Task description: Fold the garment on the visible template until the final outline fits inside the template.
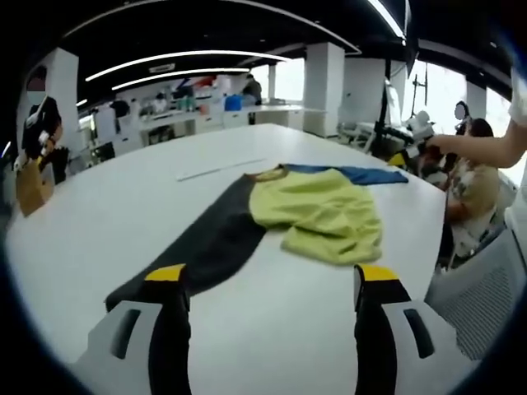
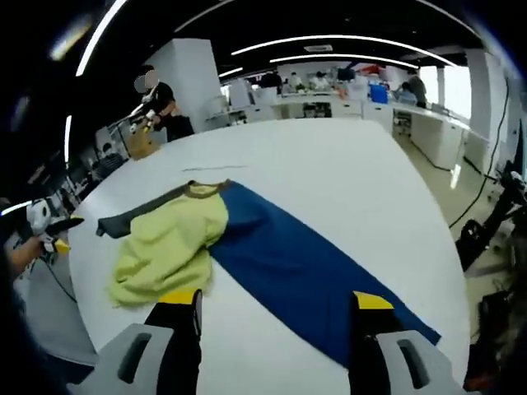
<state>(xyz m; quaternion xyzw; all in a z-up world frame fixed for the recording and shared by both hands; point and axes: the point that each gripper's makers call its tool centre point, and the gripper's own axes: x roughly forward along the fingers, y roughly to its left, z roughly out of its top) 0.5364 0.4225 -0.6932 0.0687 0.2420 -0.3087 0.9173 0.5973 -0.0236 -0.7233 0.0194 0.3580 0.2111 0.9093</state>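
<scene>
White table (image 1: 99, 222), one garment (image 1: 317, 210), two open hand-held grippers (image 1: 268, 284)

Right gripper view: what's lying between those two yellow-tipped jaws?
In the right gripper view, mostly bare white table, with the garment's blue sleeve running in toward the right-hand jaw.

The left gripper (image 1: 272, 284) has two black jaws with bright yellow tips. Each jaw sits on a light grey base, and each base has a dark, long slot cut in it. The right gripper (image 2: 276, 309) looks the same: black jaws, yellow tips, grey bases with dark slots. Both stand out against the white desk (image 1: 99, 239). Past the far edge of the desk, a short white sleeve (image 1: 519, 99) shows, perhaps the person's own, though the picture is too bent there to be sure.
</scene>
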